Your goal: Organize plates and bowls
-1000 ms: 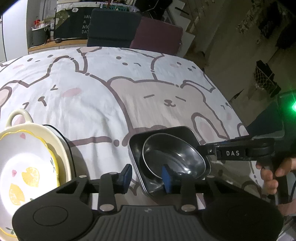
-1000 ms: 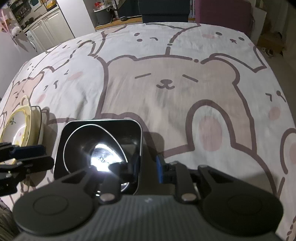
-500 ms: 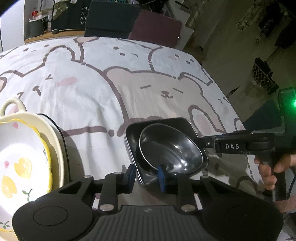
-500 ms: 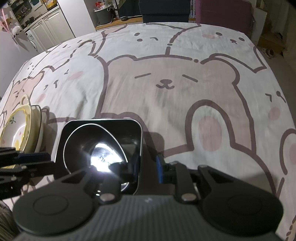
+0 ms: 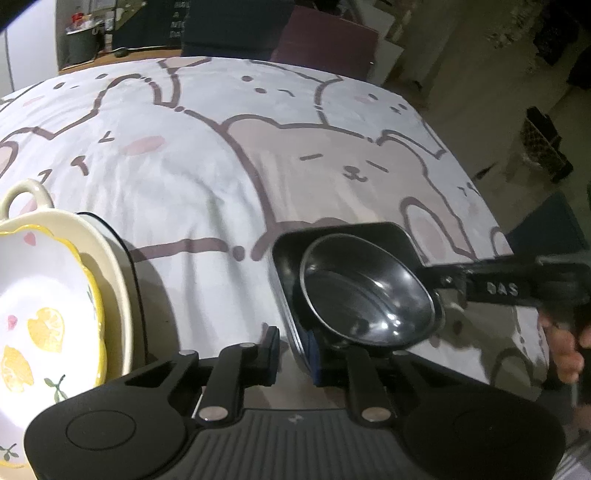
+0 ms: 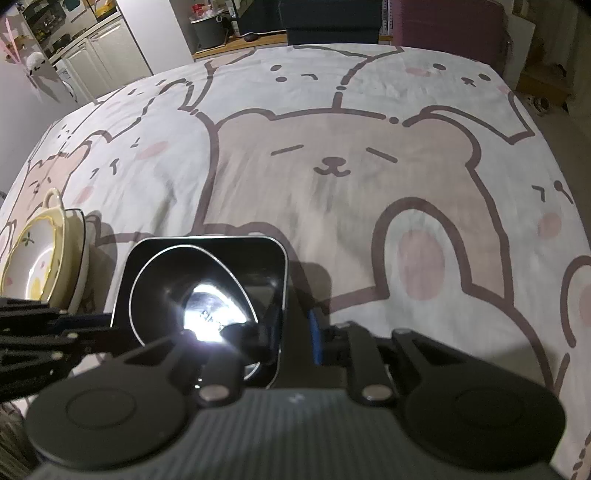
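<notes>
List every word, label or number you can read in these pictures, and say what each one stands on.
"DAS": white letters, slightly blurred, on the side of the right claw reaching in toward the metal tray, left wrist view.
White lettering on the dark board beyond the table: cut off and too blurred to read.
Stamped mark in the metal bowl, right wrist view: lost in glare, unreadable.
No other text is visible.

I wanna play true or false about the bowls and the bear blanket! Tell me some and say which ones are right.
1. The round metal bowl sits inside the square metal tray. True.
2. The lemon plate is inside the tray. False: it lies apart, stacked on other cream dishes.
3. The cloth shows a sleepy bear face. True.
4. The right gripper holds nothing. False: it straddles the tray's rim.
</notes>
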Motion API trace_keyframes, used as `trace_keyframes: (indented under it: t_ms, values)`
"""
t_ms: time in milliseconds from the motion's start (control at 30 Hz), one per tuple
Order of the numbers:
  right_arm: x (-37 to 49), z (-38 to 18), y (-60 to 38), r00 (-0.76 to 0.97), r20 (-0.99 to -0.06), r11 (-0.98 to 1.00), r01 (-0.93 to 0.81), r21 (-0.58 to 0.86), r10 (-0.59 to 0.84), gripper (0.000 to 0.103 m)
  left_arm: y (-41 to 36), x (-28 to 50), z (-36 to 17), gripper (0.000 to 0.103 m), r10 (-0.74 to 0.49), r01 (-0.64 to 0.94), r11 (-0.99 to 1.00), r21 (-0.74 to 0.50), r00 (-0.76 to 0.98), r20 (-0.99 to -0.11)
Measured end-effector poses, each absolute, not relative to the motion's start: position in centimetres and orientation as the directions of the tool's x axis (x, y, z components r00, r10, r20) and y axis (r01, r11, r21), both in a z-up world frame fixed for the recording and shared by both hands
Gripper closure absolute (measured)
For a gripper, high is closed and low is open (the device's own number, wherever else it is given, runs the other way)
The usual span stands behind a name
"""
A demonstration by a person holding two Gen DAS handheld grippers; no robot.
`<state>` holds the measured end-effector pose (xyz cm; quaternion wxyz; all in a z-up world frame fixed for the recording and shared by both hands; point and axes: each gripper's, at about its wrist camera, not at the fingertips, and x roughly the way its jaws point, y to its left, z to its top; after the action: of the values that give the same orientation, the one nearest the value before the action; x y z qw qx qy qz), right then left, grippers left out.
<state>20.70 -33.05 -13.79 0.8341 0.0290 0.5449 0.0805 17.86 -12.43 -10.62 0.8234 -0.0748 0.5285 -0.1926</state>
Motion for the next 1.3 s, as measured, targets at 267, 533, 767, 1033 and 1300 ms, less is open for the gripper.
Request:
trace_keyframes:
  t_ms: [267,533,767,1033,1300]
  values:
    - [20.6,-14.1,-32.9,0.391,-0.905,0.985,-0.105,0.136,0.167,0.083,-12.2,19.1,-11.1,0.085,-0.398,0.186,0.917,-0.353,0.381,-0.834]
    - [20.7,-14.9,-32.8,0.389,-0.906,0.985,-0.114,0.133,0.167,0.084,-12.2,19.8,-11.3,0.094,-0.416,0.179,0.909,-0.376,0.378,-0.827]
    - [20.4,-13.9,-33.2,0.391,-0.901,0.981,-0.109,0.159,0.189,0.087,-12.1,20.1,-11.8,0.093,-0.422,0.164,0.907,-0.389,0.366,-0.829]
    - [20.1,-13.6,-33.0,0.389,-0.9,0.979,-0.121,0.165,0.2,0.098,-11.7,20.3,-12.2,0.093,-0.436,0.117,0.899,-0.423,0.351,-0.829]
    - [20.0,-13.5,-32.9,0.393,-0.901,0.982,-0.123,0.145,0.182,0.098,-11.2,20.2,-11.8,0.096,-0.461,0.094,0.883,-0.461,0.367,-0.808]
